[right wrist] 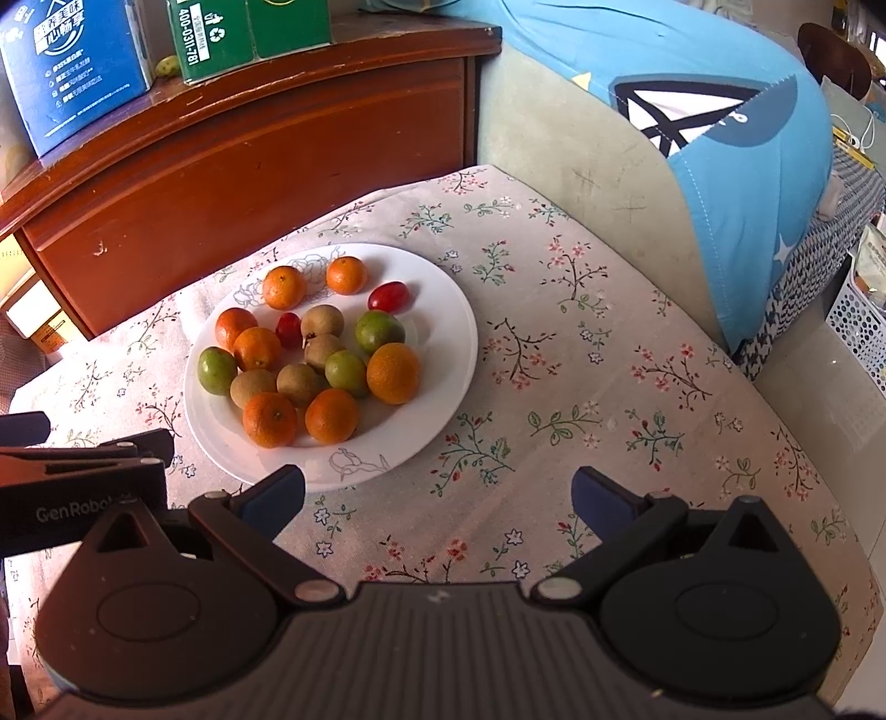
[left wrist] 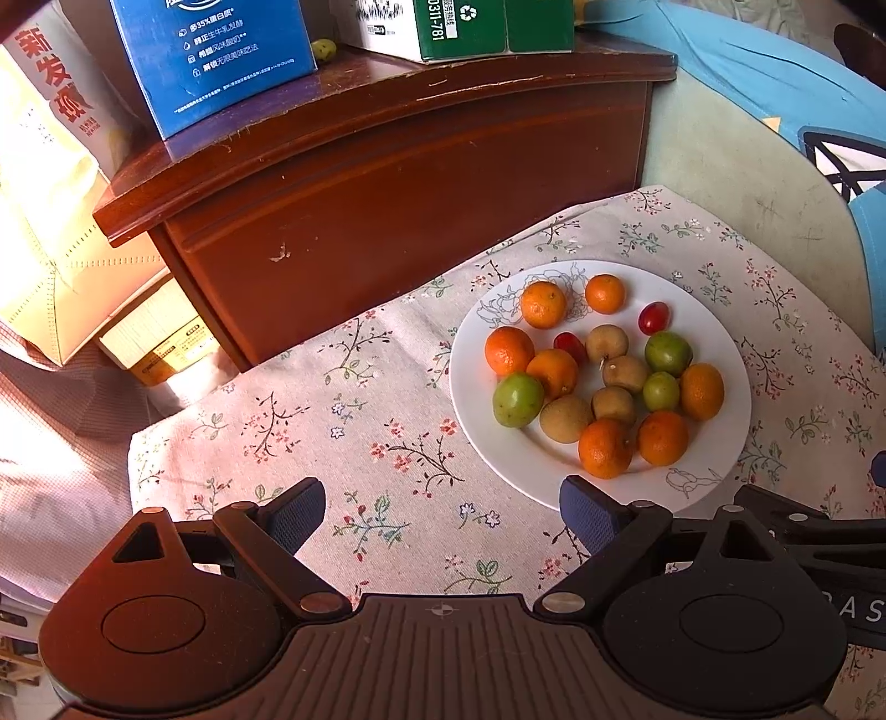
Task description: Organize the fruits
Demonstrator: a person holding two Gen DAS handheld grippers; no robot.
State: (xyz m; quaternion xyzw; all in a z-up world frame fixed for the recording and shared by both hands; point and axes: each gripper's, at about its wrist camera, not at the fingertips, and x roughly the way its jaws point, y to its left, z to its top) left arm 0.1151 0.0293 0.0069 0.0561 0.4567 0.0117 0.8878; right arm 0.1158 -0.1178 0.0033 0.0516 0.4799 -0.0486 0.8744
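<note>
A white plate (left wrist: 487, 421) (right wrist: 443, 332) rests on a floral tablecloth and carries mixed fruit: several small oranges (left wrist: 604, 448) (right wrist: 393, 372), three green fruits (left wrist: 518, 400) (right wrist: 217, 371), several brown longans (left wrist: 566, 418) (right wrist: 300, 383) and two red cherry tomatoes (left wrist: 654, 317) (right wrist: 389, 296). My left gripper (left wrist: 443, 512) hovers open over the cloth, just near and left of the plate, nothing between its fingers. My right gripper (right wrist: 437, 498) is open too, near the plate's front rim, and holds nothing. Part of the left gripper (right wrist: 83, 476) shows at the left edge of the right wrist view.
A dark wooden cabinet (left wrist: 387, 183) (right wrist: 221, 155) stands behind the table with a blue box (left wrist: 221, 55) and a green-white box (left wrist: 470, 27) on top. A pale sofa with a blue cover (right wrist: 692, 138) lies to the right. A white perforated basket (right wrist: 864, 321) sits at far right.
</note>
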